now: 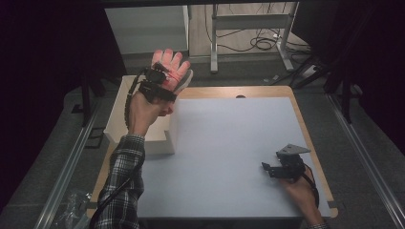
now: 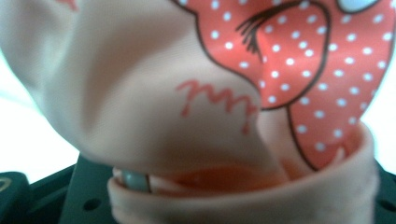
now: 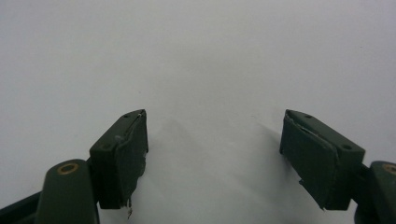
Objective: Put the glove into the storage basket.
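A pink glove (image 1: pixel 171 67) with a red polka-dot print is held up in the air over the far end of the white box (image 1: pixel 162 140) at the table's left. My left gripper (image 1: pixel 160 85) is shut on its cuff, fingers of the glove pointing up. In the left gripper view the glove (image 2: pixel 187 93) hangs close to the lens and hides the jaws. My right gripper (image 1: pixel 266 169) rests low over the pale blue table top (image 1: pixel 229 133) at the front right, open with nothing between its jaws (image 3: pixel 215 140).
The white box is open-topped and stands on the table's left edge. The wooden table rim (image 1: pixel 305 129) shows on the right. Behind the table are a desk frame (image 1: pixel 248 24) and cables on the floor. A crumpled plastic bag (image 1: pixel 71 207) lies front left.
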### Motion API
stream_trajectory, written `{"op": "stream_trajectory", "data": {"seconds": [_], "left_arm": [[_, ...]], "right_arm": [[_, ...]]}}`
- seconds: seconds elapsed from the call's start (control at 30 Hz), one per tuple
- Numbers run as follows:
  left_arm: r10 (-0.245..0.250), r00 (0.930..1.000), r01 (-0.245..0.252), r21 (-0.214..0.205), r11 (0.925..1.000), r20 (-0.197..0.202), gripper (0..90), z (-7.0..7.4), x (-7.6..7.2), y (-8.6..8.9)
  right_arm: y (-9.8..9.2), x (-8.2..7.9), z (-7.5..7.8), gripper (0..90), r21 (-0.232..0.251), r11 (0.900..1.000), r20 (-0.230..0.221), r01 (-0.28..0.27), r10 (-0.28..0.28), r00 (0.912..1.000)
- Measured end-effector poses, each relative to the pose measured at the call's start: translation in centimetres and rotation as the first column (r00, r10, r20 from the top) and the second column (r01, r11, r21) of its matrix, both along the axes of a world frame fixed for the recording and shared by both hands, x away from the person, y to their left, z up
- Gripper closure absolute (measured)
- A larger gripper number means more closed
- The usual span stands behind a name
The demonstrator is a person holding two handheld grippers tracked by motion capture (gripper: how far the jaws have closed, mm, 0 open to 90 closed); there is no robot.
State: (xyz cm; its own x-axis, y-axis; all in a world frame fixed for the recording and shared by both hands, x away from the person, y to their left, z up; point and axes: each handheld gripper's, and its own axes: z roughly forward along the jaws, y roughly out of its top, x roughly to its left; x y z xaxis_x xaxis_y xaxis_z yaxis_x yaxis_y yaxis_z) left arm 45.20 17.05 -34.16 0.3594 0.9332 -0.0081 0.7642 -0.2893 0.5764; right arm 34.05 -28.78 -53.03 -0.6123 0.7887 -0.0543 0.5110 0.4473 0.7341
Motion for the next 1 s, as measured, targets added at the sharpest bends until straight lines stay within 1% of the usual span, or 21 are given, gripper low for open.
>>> {"op": "stream_trajectory", "data": {"seconds": [0.17, 0.4, 0.53, 0.6, 0.63, 0.83, 0.9, 1.0], "left_arm": [[0.038, 0.9992, -0.038, -0.002, 0.9993, -0.01, 40.5, -0.4, 0.1, 1.4], [0.085, 0.9963, -0.085, -0.004, 0.9964, -0.01, 40.3, -1.1, 0.1, 3.0], [0.102, 0.9947, -0.102, -0.003, 0.9948, -0.014, 40.1, -1.6, 0.1, 3.9], [0.109, 0.9939, -0.109, 0.004, 0.9941, -0.019, 40.0, -1.9, 0.2, 4.3], [0.117, 0.9929, -0.117, -0.001, 0.9931, -0.019, 39.9, -2.1, 0.2, 4.4], [0.133, 0.9907, -0.133, 0.001, 0.9911, -0.029, 39.6, -3.4, 0.5, 5.2], [0.139, 0.9899, -0.139, -0.003, 0.9903, -0.029, 39.3, -3.9, 0.7, 5.4], [0.144, 0.989, -0.144, 0.002, 0.9895, -0.031, 39.2, -4.7, 0.9, 5.5]], "right_arm": [[0.0, 0.0, 0.0, 23.7, -0.001, 1.0, 0.0, 0.001, -0.001, 1.0], [0.0, 0.0, 0.0, 23.7, 0.0, 1.0, 0.0, 0.001, -0.001, 1.0], [0.0, 0.0, 0.0, 23.7, -0.001, 1.0, 0.0, 0.0, 0.0, 1.0], [0.0, 0.0, 0.0, 23.7, 0.0, 1.0, 0.0, 0.001, -0.001, 1.0], [0.0, 0.0, 0.0, 23.7, 0.0, 1.0, 0.0, 0.001, -0.001, 1.0], [0.0, 0.0, 0.0, 23.7, -0.001, 1.0, 0.0, 0.002, -0.002, 1.0], [0.0, 0.0, 0.0, 23.7, -0.001, 1.0, 0.0, 0.002, -0.002, 1.0], [0.0, 0.0, 0.0, 23.7, -0.001, 1.0, 0.0, 0.002, -0.002, 1.0]]}}
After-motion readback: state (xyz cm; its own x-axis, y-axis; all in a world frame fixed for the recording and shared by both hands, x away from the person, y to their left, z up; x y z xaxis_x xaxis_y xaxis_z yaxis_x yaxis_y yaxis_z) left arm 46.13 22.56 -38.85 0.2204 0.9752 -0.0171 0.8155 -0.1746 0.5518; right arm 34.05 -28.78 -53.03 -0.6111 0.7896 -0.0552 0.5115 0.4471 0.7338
